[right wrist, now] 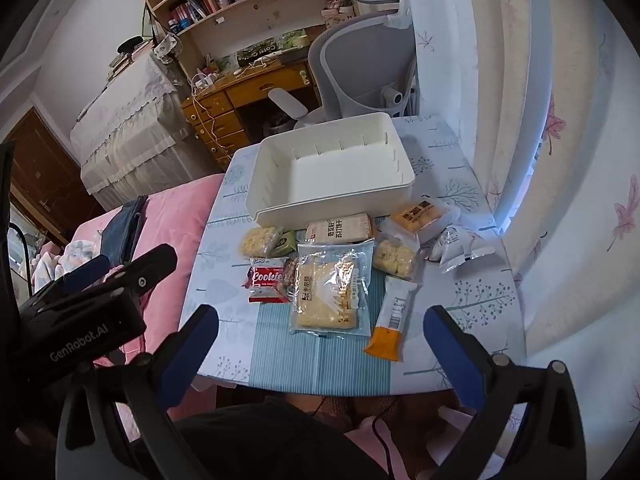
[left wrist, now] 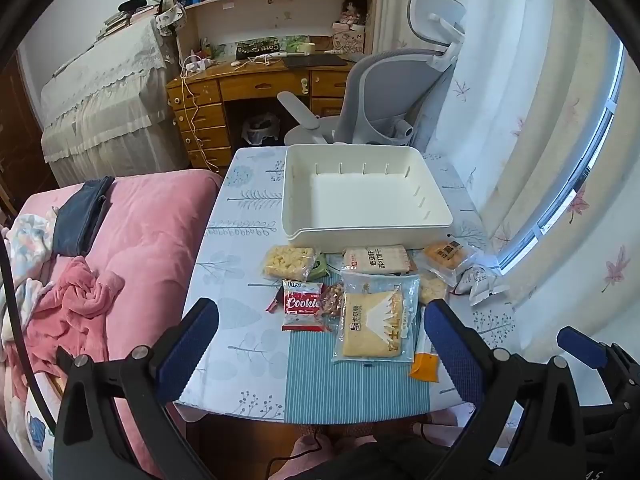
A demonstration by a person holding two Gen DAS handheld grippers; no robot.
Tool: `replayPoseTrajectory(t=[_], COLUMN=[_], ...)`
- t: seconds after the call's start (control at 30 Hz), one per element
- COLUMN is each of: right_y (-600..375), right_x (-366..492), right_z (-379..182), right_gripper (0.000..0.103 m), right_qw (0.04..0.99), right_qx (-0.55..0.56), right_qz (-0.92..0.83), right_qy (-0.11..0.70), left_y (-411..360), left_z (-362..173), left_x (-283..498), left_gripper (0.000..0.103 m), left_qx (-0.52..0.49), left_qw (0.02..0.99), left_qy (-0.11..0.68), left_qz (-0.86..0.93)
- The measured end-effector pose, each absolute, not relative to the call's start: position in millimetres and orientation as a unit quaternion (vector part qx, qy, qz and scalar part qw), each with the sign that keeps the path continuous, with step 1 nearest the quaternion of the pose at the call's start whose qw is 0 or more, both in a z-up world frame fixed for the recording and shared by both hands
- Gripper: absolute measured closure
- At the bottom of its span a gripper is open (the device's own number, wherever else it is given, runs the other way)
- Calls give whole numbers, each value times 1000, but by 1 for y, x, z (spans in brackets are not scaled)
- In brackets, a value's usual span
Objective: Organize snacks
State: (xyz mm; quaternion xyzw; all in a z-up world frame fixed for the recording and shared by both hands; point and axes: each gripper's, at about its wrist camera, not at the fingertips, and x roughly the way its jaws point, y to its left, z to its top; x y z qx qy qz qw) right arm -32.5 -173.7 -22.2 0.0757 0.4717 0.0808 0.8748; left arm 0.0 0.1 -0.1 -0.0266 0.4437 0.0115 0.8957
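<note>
An empty white bin (left wrist: 364,196) (right wrist: 332,172) stands at the far end of the small table. Several snack packs lie in front of it: a red cookie pack (left wrist: 301,304) (right wrist: 268,280), a large clear pack of yellow biscuits (left wrist: 374,322) (right wrist: 330,292), an orange-and-white bar (left wrist: 425,362) (right wrist: 390,320), a beige cracker pack (left wrist: 376,260) (right wrist: 340,227) and white pouches (left wrist: 482,280) (right wrist: 460,248). My left gripper (left wrist: 320,344) is open and empty above the near table edge. My right gripper (right wrist: 320,344) is open and empty, also near the front edge.
The table (left wrist: 240,320) has a leaf-print cloth. A pink bed (left wrist: 132,240) lies left of it. A grey office chair (left wrist: 384,92) and wooden desk (left wrist: 248,84) stand behind. Curtains (left wrist: 540,120) hang at the right. The left gripper's body (right wrist: 80,312) shows in the right wrist view.
</note>
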Motion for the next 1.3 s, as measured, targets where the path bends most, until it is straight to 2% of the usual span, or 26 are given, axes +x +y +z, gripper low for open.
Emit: replayPoseTrajectory(t=[0.73, 1.3], right_y=[-176, -177], right_x=[-27, -30], right_z=[-25, -30], right_gripper=[0, 0], right_qw=[873, 869], right_qx=[79, 79], right_qz=[81, 76], right_qy=[474, 483], left_y=[-1, 2], left_z=[-1, -27], left_x=[0, 1], left_gripper=[1, 1], left_qx=[-28, -40], left_qw=[892, 877], left_qy=[452, 479], left_qz=[10, 1])
